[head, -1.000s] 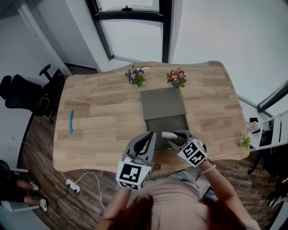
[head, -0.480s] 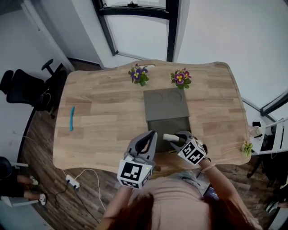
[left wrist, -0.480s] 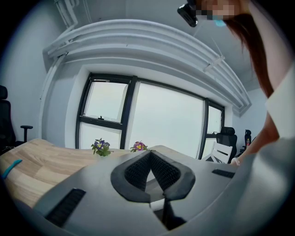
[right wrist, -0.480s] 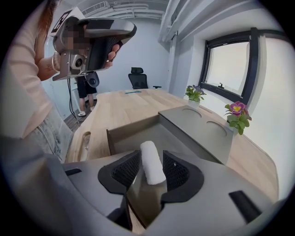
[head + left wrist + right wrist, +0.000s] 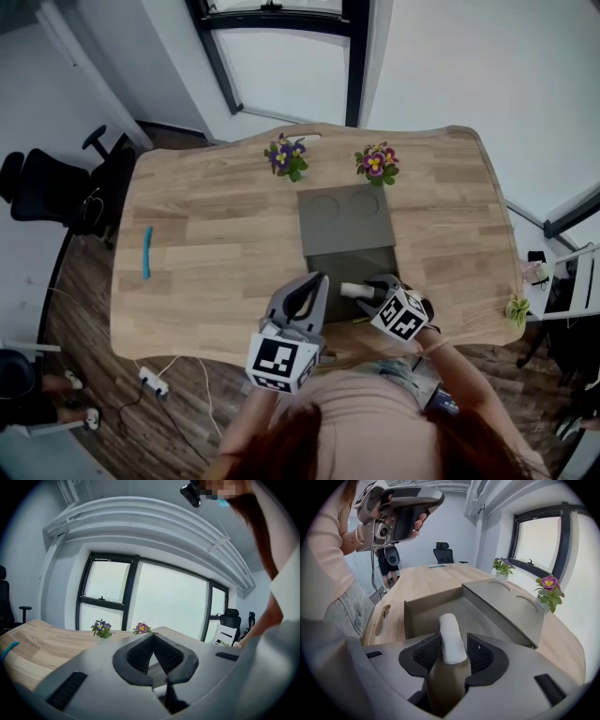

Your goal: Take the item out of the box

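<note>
A grey-green box lies open on the wooden table, its lid folded flat behind it. My right gripper hangs over the box's near end. Its jaws have just been opening, and the item, an olive body with a white rolled tip, stands between the pads with a gap on the right side. In the head view the white tip pokes out over the box. My left gripper is raised to the left of the box, its pads meeting at the tips with nothing between them.
Two small flower pots stand behind the lid. A blue pen lies at the table's left. An office chair is off the left edge, and a power strip with cable lies on the floor.
My right gripper has sunk a little toward the box's near end with the item between its jaws. The left gripper has barely shifted.
</note>
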A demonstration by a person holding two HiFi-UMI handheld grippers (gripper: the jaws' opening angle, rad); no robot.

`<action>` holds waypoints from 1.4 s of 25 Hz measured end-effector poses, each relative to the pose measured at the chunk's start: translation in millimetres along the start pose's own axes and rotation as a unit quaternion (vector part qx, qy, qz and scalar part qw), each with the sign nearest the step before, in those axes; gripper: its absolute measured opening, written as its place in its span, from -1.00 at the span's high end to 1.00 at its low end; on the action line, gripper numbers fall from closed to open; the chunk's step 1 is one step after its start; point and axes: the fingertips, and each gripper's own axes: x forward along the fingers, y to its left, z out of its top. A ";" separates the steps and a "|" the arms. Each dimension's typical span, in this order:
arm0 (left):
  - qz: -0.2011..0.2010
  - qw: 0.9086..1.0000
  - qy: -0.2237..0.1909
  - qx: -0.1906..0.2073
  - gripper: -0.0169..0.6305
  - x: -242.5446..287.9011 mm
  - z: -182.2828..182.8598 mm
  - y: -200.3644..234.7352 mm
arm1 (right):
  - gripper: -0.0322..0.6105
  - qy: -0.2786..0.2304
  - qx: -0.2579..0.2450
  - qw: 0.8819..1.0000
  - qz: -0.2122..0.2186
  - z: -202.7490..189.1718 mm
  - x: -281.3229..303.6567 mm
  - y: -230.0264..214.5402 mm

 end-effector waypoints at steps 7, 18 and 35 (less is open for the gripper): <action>0.001 1.000 0.008 -0.003 0.94 5.8 -3.7 1.5 | 0.38 0.026 -0.026 0.999 0.026 -0.1 9.2 3.6; 0.005 1.000 0.003 -0.011 0.94 7.1 0.9 3.1 | 0.40 0.047 -0.040 0.997 0.050 -2.3 21.7 12.7; 0.002 1.000 -0.012 -0.003 0.94 2.9 8.5 -3.8 | 0.45 0.000 0.007 1.000 0.012 6.5 8.2 1.9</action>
